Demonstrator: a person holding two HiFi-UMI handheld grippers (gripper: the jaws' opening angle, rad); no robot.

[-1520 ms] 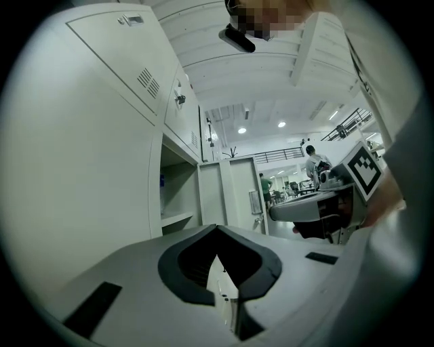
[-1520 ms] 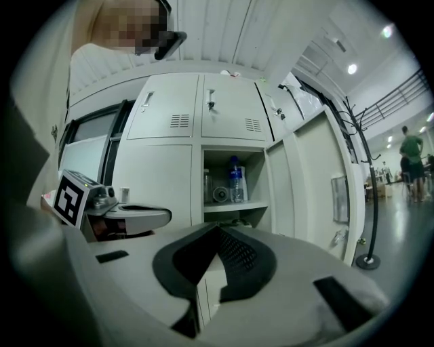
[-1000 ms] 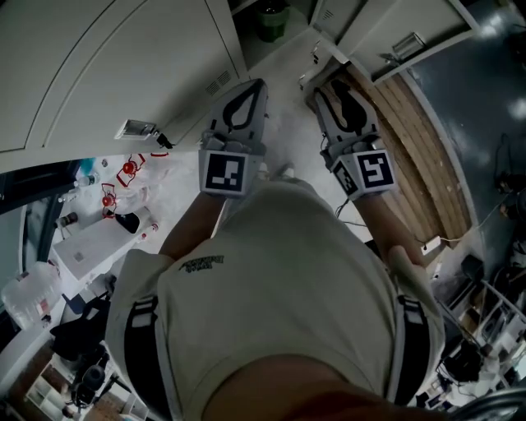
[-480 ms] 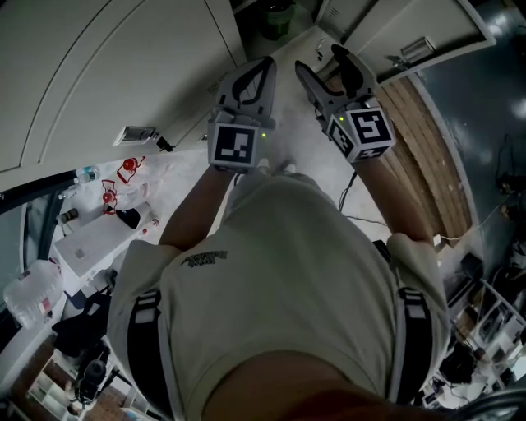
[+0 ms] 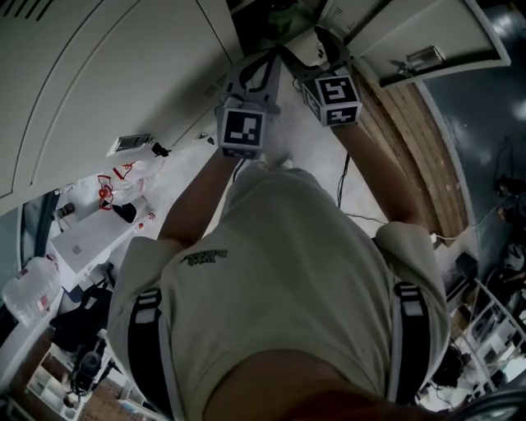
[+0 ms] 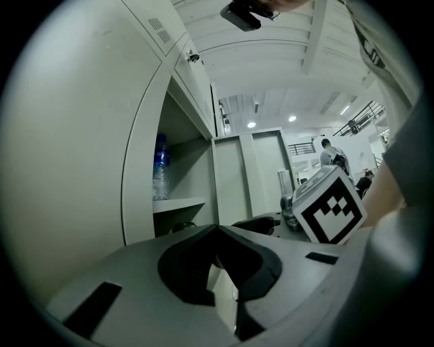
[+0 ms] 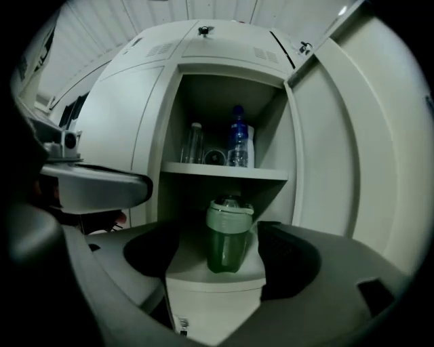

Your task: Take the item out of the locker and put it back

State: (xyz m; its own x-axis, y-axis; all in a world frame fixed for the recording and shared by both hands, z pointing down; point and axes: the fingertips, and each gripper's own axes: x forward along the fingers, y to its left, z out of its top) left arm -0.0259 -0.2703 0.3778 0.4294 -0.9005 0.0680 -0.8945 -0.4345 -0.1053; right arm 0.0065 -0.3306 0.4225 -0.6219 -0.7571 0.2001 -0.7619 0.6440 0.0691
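The locker (image 7: 224, 81) stands open. A green shaker bottle (image 7: 228, 234) with a pale lid stands upright on its lower shelf; in the head view the green bottle (image 5: 283, 15) shows at the top edge. My right gripper (image 7: 220, 261) points at it, open; its jaws have just been opening, and the bottle sits beyond them, untouched. In the head view the right gripper (image 5: 308, 45) reaches toward the opening. My left gripper (image 5: 267, 57) is beside it to the left, shut on nothing; its tips meet in the left gripper view (image 6: 217, 229).
The upper shelf holds a blue-capped water bottle (image 7: 237, 139) and a clear bottle (image 7: 194, 142). The open locker door (image 5: 411, 33) hangs at right. Wooden boards (image 5: 411, 140) lie at right; boxes and bottles (image 5: 115, 185) clutter the floor at left.
Both grippers have moved forward toward the open locker. The right gripper's jaws have spread apart. The left gripper stays shut.
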